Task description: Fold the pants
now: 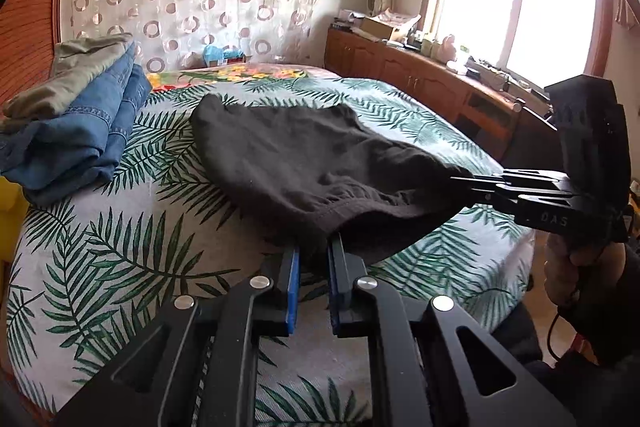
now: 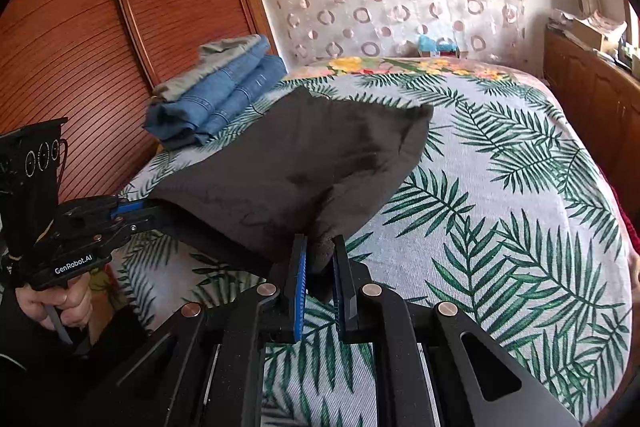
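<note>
Dark grey pants (image 1: 304, 155) lie folded over on the leaf-print bed cover (image 1: 120, 259), their near waistband edge lifted off the bed. My left gripper (image 1: 314, 247) is shut on the near left corner of that edge. In the left wrist view the right gripper (image 1: 460, 181) comes in from the right, pinching the other corner. The right wrist view shows the same pants (image 2: 304, 163) with my right gripper (image 2: 320, 247) shut on a bunched corner. The left gripper (image 2: 148, 205) holds the cloth at the left there. The far end of the pants rests on the bed.
A stack of folded blue jeans and an olive garment (image 1: 76, 119) sits at the bed's far left, against a wooden wardrobe (image 2: 80, 39). A wooden cabinet (image 1: 420, 79) with clutter runs under the window on the right. A patterned curtain hangs behind the bed. A person's hand (image 1: 580, 275) grips the right handle.
</note>
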A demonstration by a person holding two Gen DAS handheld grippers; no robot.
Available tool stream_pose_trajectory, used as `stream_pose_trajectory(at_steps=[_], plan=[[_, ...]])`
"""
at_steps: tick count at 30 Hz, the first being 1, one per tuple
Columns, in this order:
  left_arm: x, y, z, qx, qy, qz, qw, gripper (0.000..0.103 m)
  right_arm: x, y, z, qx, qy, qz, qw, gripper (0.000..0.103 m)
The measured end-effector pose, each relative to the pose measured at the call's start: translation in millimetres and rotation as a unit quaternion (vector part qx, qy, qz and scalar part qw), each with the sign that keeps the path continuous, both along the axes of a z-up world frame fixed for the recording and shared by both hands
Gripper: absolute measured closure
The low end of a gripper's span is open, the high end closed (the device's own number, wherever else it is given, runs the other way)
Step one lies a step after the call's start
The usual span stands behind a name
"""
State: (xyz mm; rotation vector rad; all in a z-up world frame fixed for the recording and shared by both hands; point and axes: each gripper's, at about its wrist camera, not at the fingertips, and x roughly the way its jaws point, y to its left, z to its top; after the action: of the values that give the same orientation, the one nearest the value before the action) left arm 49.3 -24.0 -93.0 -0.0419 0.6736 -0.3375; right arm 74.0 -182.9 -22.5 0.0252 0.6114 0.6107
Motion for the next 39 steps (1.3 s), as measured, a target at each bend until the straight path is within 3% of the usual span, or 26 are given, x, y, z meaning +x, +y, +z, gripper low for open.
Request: stream_pose_trajectory(at_steps=[13, 26, 39], plan=[[-23.2, -6.9, 22.4, -0.003, -0.018, -0.024, 0.9996, 0.09, -39.1, -16.5, 15.0, 0.005, -0.016, 0.005, 1.0, 0.092], [-22.5, -12.4, -0.1, 0.006, 0.017, -0.027, 0.9995, 0.09, -38.6, -10.3, 0.8, -0.007, 0.008, 0.001, 1.0, 0.092], [-42.1, -16.2, 35.2, -0.007, -0.02, -0.041, 0.9989, 0.09, -54.9, -19.3, 25.0, 0.005, -0.025, 0.012, 1.0, 0.092]])
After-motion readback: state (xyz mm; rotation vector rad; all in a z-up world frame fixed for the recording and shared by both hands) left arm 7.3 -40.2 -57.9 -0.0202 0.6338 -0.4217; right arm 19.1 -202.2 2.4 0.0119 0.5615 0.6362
